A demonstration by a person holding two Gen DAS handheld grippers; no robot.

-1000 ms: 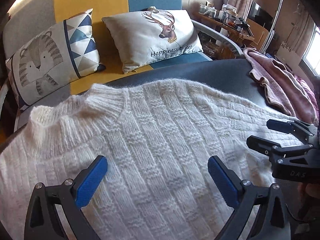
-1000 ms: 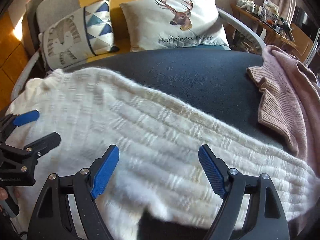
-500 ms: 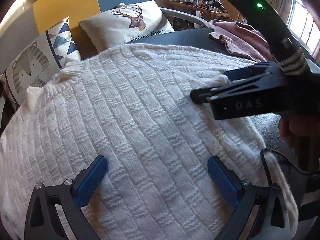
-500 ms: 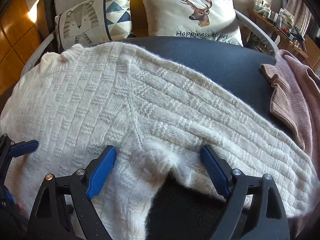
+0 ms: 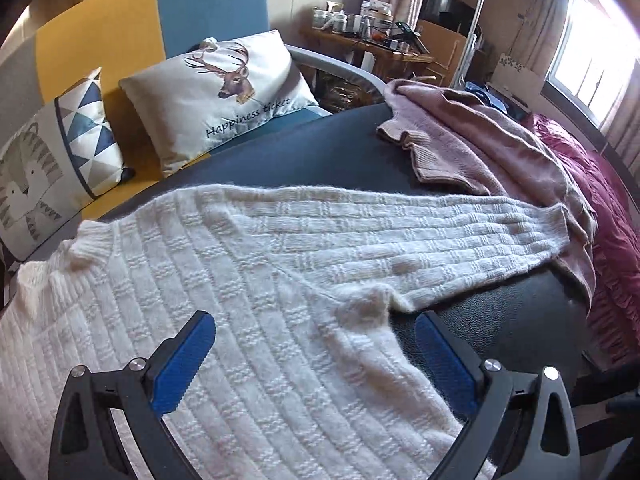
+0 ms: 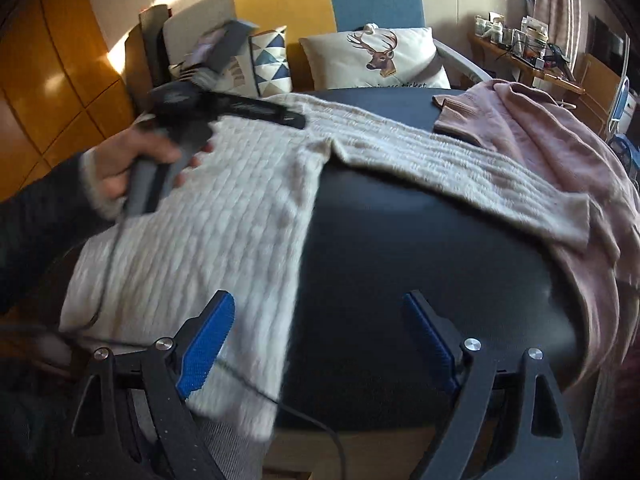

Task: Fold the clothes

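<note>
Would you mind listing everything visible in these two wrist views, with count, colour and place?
white sweater: one, cream knit, spread flat on the table, one sleeve stretched toward the pink sweater
pink sweater: one, dusty pink, heaped at the table's far right edge
table: one, dark, round
deer cushion: one, white, on the sofa
tiger cushion: one, grey with blue triangles, on the sofa
sofa: one, yellow, blue and grey, behind the table
left gripper: black with blue pads, open above the white sweater
right gripper: black with blue pads, open over the table's near edge
left hand: one, dark sleeve, gripping the left gripper's handle
</note>
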